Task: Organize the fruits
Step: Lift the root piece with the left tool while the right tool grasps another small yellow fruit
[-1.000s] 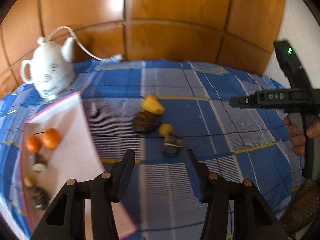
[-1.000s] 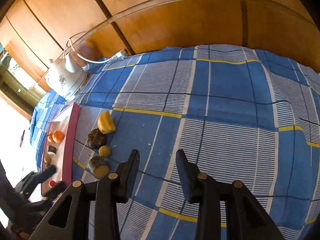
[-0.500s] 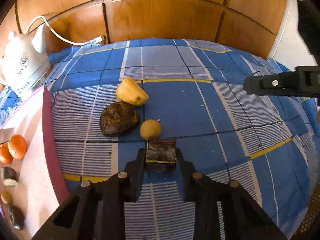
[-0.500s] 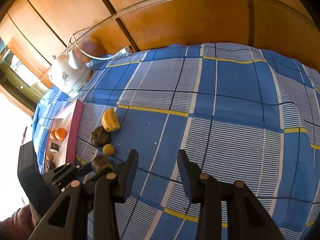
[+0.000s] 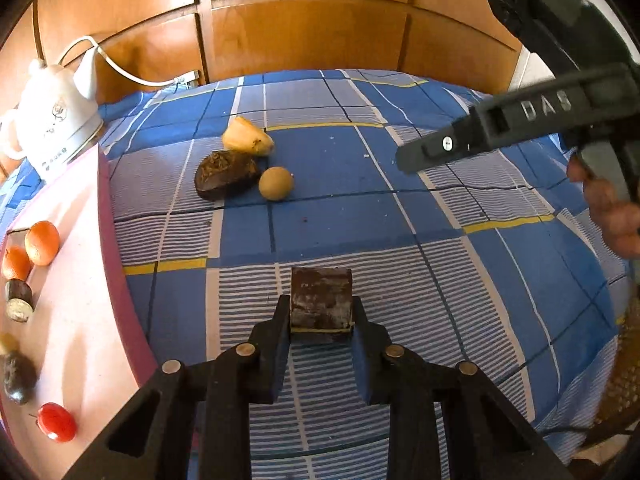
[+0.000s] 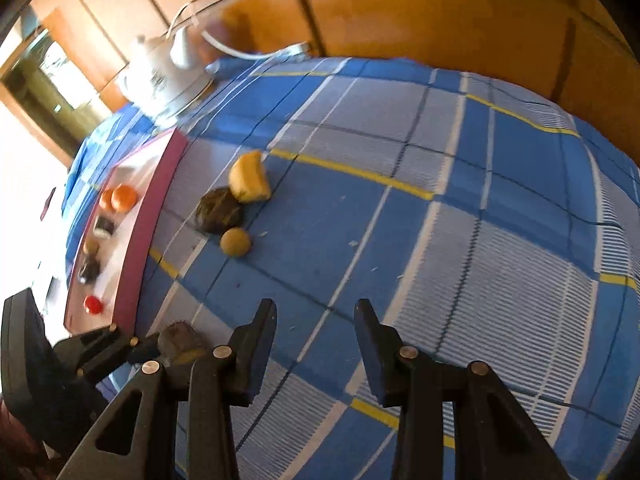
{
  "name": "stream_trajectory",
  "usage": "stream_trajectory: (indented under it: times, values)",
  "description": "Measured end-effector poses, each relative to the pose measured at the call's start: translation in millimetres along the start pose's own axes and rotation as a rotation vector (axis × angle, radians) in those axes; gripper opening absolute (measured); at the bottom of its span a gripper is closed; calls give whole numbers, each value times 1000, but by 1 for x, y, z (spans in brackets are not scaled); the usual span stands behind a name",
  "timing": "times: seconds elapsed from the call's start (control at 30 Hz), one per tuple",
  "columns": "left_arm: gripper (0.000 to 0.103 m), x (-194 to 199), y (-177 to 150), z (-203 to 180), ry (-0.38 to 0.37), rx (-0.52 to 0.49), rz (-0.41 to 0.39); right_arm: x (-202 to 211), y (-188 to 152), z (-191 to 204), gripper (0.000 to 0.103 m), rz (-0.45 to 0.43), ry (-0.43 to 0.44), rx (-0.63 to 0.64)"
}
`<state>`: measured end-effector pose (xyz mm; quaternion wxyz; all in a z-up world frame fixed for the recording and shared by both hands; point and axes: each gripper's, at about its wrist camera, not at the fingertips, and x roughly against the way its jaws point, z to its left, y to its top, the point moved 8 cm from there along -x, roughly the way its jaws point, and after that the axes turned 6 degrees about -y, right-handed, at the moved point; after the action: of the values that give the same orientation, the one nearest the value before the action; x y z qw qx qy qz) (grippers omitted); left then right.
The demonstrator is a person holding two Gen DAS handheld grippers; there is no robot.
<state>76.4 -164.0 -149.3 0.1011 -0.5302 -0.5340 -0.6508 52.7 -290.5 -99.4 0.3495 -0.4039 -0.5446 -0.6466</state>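
While it sits clamped between both pads, the dark brown block is held by the left gripper over striped cloth, just right of the pink tray. Farther off on the cloth lie a round tan fruit, a dark lump and a yellow piece, clustered together. On the tray are two oranges, dark pieces and a red fruit. The right gripper hangs above bare cloth, its jaws apart with nothing between them. A white kettle stands beyond the tray.
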Motion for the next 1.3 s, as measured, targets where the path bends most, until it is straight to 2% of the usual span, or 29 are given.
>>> stream_trajectory:
  times: [0.23,0.37,0.53,0.87,0.93,0.97,1.03,1.13,1.3]
  values:
    - [27,0,-1,1,-18,13,-24,0,8,38,41,-9,27,103]
    - [27,0,0,3,-28,20,-31,-17,21,55,41,16,27,148]
    - [27,-1,0,4,-27,15,-37,-39,35,61,43,40,-2,163]
    - [27,0,-2,2,-24,10,-46,-68,43,77,43,85,-42,229]
    - [27,0,-3,2,-23,8,-47,-69,43,76,35,73,-89,251]
    - [27,1,-3,1,-24,8,-47,-68,44,74,25,67,-100,249]
    - [27,1,-3,1,-25,10,-48,-65,42,71,25,73,-84,236]
    - [27,1,-3,2,-25,7,-49,-57,29,61,25,89,-119,282]
    - [27,1,-3,2,-24,7,-49,-41,2,27,25,123,-128,251]
